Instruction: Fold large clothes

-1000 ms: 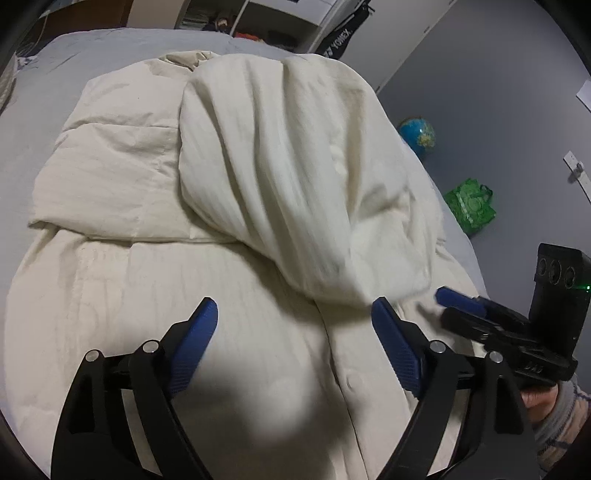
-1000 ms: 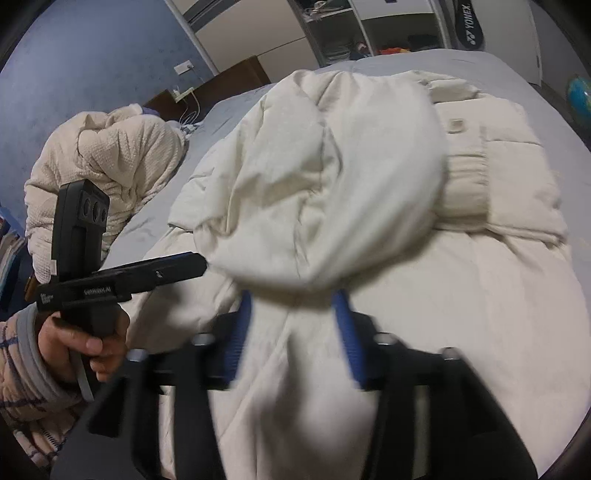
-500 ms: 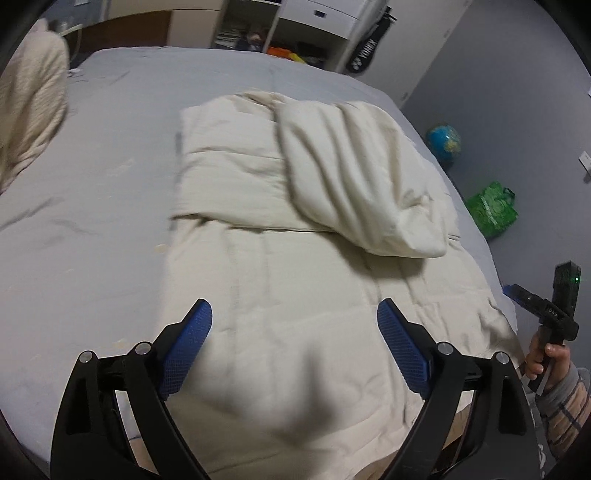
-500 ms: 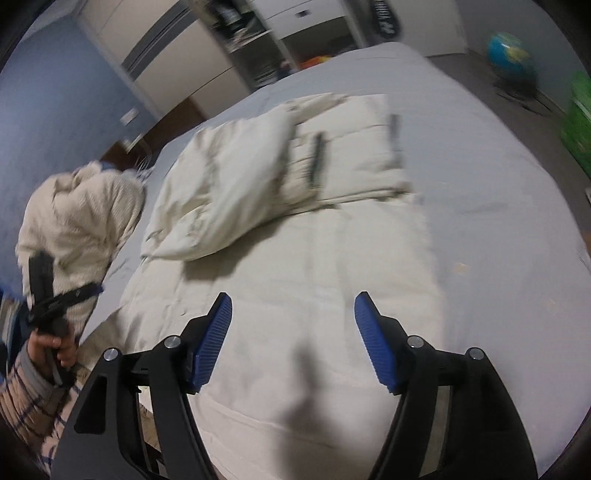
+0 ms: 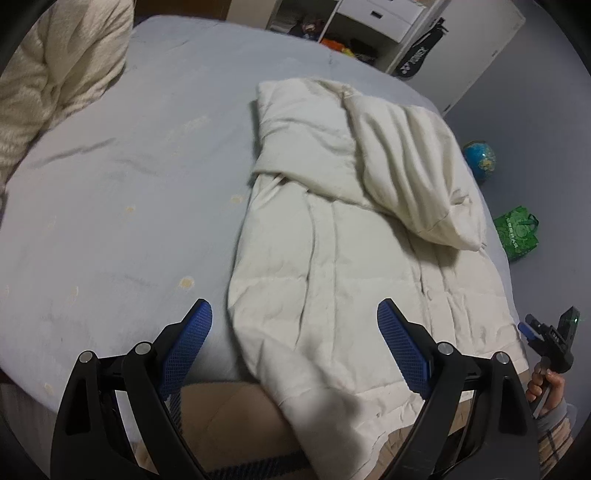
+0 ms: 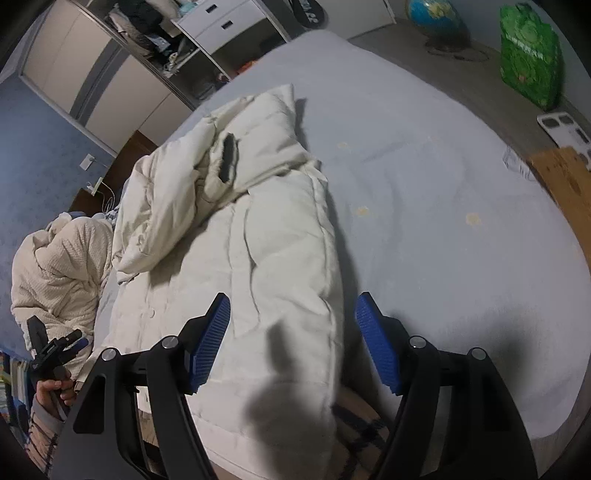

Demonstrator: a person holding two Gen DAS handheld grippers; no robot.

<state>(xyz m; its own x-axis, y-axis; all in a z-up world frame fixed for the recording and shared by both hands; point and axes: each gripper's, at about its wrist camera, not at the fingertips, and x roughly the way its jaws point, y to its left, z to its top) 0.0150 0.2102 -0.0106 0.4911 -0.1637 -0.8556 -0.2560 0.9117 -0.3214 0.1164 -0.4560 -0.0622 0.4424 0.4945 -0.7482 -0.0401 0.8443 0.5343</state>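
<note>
A cream puffer coat (image 5: pixel 332 258) lies flat on the grey bed (image 5: pixel 129 184), both sleeves folded across its upper part and its hem hanging over the near edge. My left gripper (image 5: pixel 297 343) hovers open above the coat's lower left corner, nothing between its blue pads. In the right wrist view the coat (image 6: pixel 266 251) fills the middle, and my right gripper (image 6: pixel 293 339) stands open above its lower right edge, touching nothing. Each gripper shows small in the other's view: the right gripper (image 5: pixel 546 336) at far right, the left gripper (image 6: pixel 55 347) at lower left.
A cream knitted blanket (image 6: pixel 55 266) is heaped at the bed's left side. On the floor to the right are a globe (image 5: pixel 480 158), a green bag (image 5: pixel 517 232), a white scale (image 6: pixel 565 129) and cardboard (image 6: pixel 561 184). Open wardrobe shelves (image 5: pixel 369 22) stand behind the bed.
Both grippers have drawn back from the folded sleeve toward the bed's near edge and moved apart. The right gripper's jaws have widened. The sleeve stays lying across the coat.
</note>
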